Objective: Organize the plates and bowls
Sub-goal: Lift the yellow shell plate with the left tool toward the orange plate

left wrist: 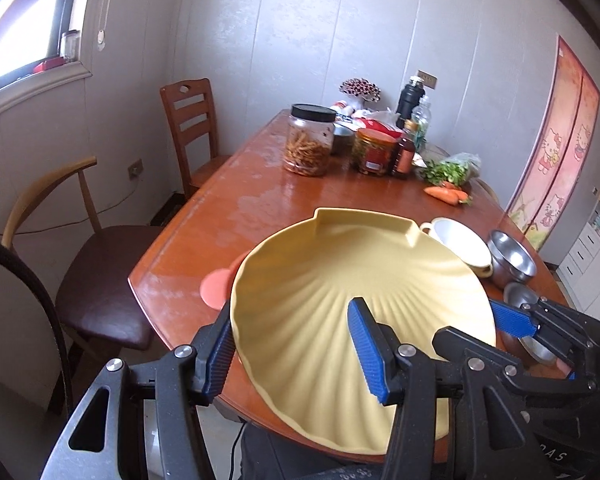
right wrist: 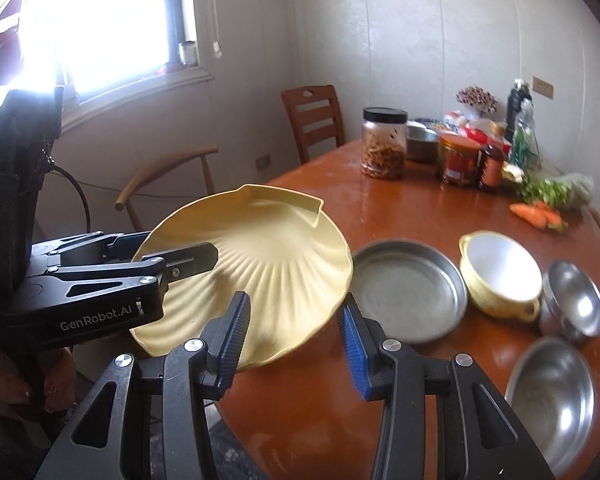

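Wooden table (right wrist: 400,208) fills both views; low centre, the yellow shell plate (right wrist: 256,268) hangs tilted above its near edge, left gripper (right wrist: 172,254) clamping its left rim, right gripper (right wrist: 294,334) clamping its near rim, steel pan (right wrist: 406,290) lying just right, bowls beyond

Pale yellow shell plate (left wrist: 340,280), ribbed in fanning lines.
Reddish-brown glossy desk (left wrist: 260,200); silver bowls (right wrist: 552,400); blue-padded black claws (left wrist: 296,348).

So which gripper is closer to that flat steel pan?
Right. The right gripper is just beside the steel pan; the left gripper is on the yellow plate's far side.
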`<control>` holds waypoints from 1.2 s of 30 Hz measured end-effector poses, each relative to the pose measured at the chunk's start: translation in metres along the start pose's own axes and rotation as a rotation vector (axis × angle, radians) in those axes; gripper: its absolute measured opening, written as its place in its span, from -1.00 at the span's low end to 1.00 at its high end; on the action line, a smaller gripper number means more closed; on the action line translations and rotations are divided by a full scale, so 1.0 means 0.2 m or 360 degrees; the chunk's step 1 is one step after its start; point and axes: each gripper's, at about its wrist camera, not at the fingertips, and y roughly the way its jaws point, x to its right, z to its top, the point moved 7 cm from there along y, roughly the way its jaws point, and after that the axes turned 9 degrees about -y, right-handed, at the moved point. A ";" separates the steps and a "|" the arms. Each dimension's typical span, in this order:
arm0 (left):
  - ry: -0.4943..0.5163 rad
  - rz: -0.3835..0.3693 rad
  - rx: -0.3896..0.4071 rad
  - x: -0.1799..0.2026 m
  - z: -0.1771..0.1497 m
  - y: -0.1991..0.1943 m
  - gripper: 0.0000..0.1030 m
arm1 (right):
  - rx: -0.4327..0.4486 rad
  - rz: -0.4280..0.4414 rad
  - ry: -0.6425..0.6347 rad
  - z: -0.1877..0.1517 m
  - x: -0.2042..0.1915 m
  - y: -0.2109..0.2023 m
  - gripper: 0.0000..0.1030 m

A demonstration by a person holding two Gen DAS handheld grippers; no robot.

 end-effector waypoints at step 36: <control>0.0031 0.0157 -0.0163 -0.19 0.07 0.50 0.05 | -0.0182 0.0156 0.0124 -0.08 -0.01 0.42 -0.06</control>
